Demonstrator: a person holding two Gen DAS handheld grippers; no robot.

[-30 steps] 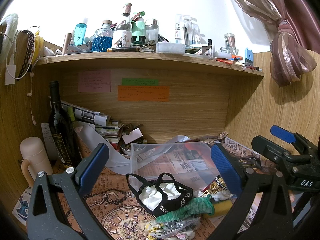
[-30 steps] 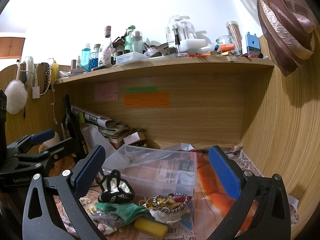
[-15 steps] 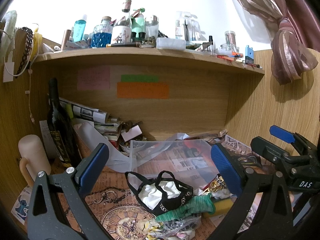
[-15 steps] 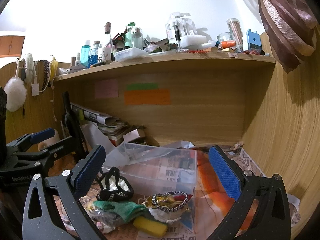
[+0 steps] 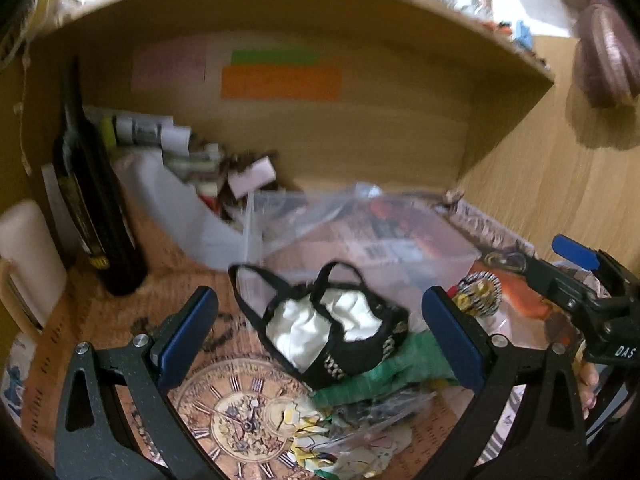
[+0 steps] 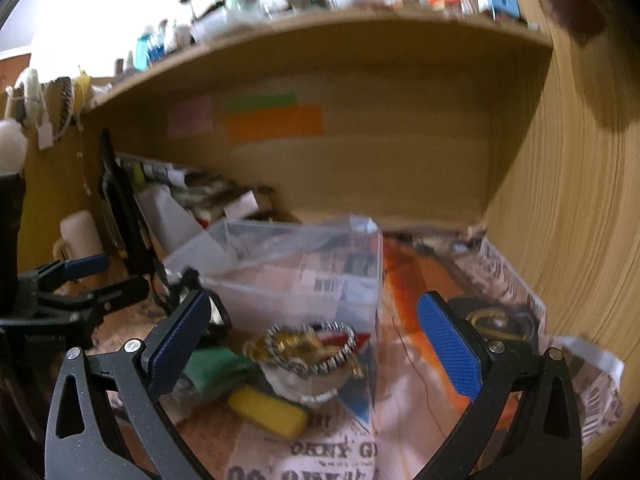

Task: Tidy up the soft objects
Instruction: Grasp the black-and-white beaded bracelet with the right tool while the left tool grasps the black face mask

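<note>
A pile of soft things lies on the desk in front of a clear plastic box (image 5: 360, 236). A black-and-white fabric piece with straps (image 5: 328, 328) lies in the middle of the left wrist view, between the open jaws of my left gripper (image 5: 320, 332). A green cloth (image 5: 384, 376) lies beside it. In the right wrist view a striped scrunchie with gold fabric (image 6: 308, 348), a yellow sponge (image 6: 268, 412) and the green cloth (image 6: 212, 368) lie in front of the clear box (image 6: 304, 268). My right gripper (image 6: 312, 344) is open and empty over the scrunchie.
A dark wine bottle (image 5: 92, 208) and a cream mug (image 5: 28, 256) stand at the left. Papers and boxes (image 5: 192, 160) are stacked at the back under the shelf (image 5: 304, 4). Wooden walls close in on the right (image 6: 580, 200). Newspaper (image 6: 500, 280) covers the desk.
Both grippers have tilted down and moved in closer to the pile; the views are blurred by motion. Nothing has been picked up.
</note>
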